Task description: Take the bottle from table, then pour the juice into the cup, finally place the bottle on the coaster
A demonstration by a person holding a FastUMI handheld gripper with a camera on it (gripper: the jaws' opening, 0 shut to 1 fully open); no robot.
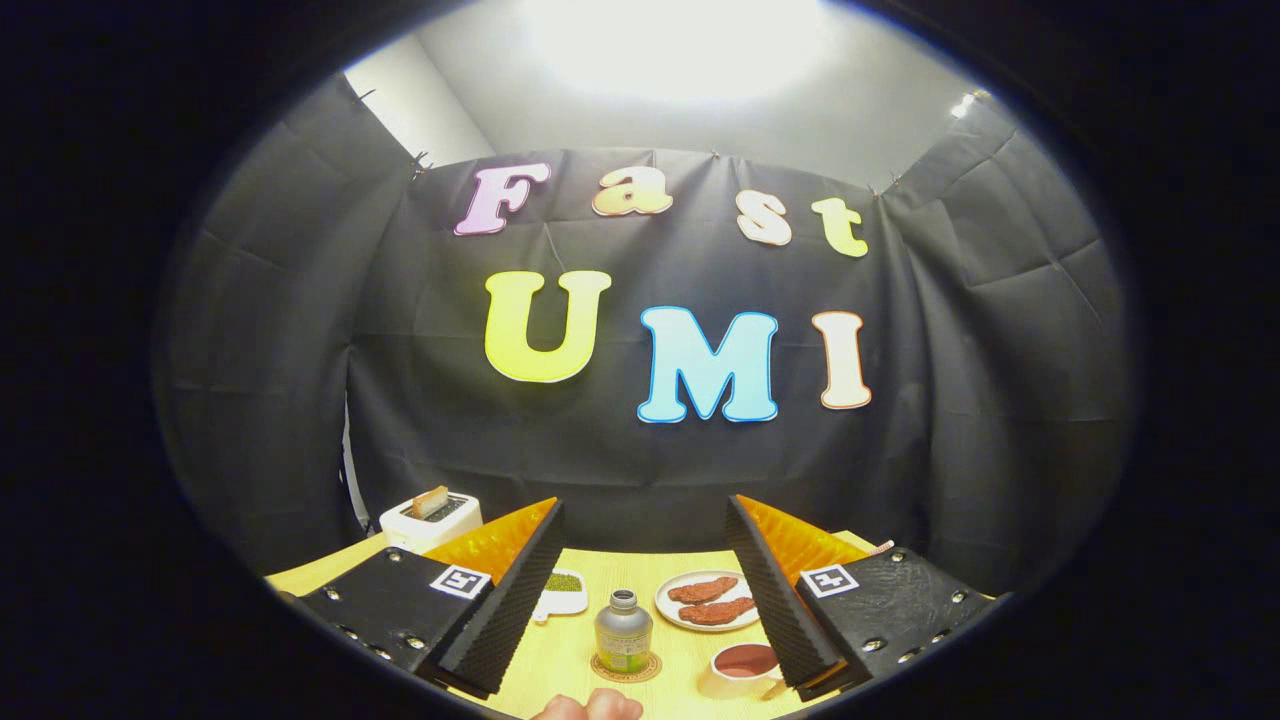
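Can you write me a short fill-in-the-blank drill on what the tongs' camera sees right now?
1. The small grey metal bottle stands upright on a round ____.
2. The fingers of the tongs are spread ____, with the bottle between and beyond them.
3. The white plate behind the bottle holds two reddish-brown pieces of ____.
4. The white cup holds a ____ liquid.

Missing words: coaster; open; meat; reddish

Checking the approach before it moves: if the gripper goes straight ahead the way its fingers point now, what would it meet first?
Probably the bottle. It stands upright on the coaster, between and just ahead of the open gripper. The cup sits off toward the right finger; depth is hard to judge.
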